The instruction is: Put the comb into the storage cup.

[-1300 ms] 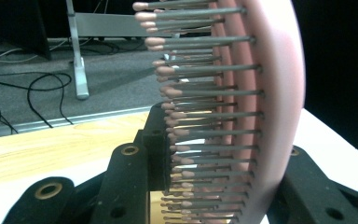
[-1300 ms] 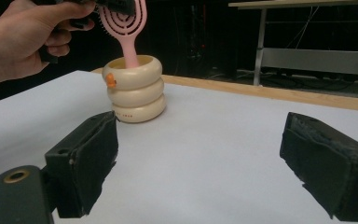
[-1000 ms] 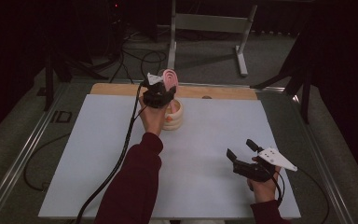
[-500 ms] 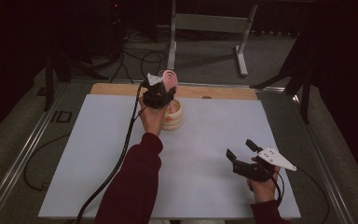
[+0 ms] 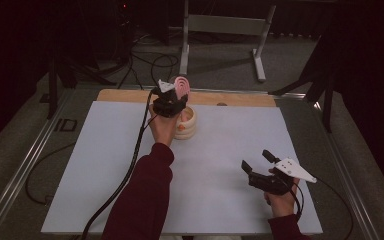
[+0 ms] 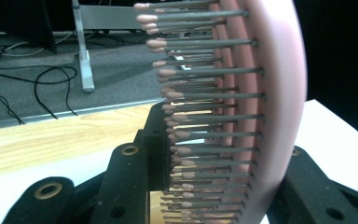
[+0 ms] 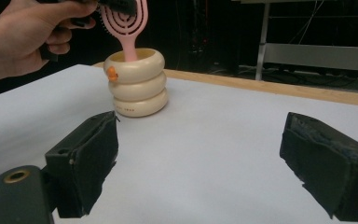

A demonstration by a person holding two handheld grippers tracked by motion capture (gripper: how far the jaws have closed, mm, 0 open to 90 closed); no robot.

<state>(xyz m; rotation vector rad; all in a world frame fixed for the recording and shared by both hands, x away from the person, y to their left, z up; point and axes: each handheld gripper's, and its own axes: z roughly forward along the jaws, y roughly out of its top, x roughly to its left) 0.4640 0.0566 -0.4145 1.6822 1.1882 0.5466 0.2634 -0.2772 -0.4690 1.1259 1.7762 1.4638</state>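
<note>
Item: pink hairbrush (image 7: 126, 21), handle down inside a cream ringed holder (image 7: 137, 84) standing near the far edge of the tabletop (image 5: 105, 165), about midway along it, just short of the bare wood strip (image 5: 240, 98) there; brush head upright above the holder's rim; left gripper (image 5: 172, 97) clamped on the head, its fingers (image 6: 130, 182) pressing bristle side and back between them

Risks, as judged: the holder is light-looking and free-standing, so any sideways pull on the brush could tip it or drag it toward the far edge; a grip bearing on bristles could slip or let the head twist; letting go while the brush leans could see the handle lever the holder over

Pose: left forearm stretched forward from the near edge, hand raised over the holder, gripper pointing away and slightly down; right gripper (image 5: 258, 164) low over the near right corner, fingers (image 7: 86, 161) spread wide with nothing between them, aimed across the tabletop at the holder, hand resting close to the surface
</note>
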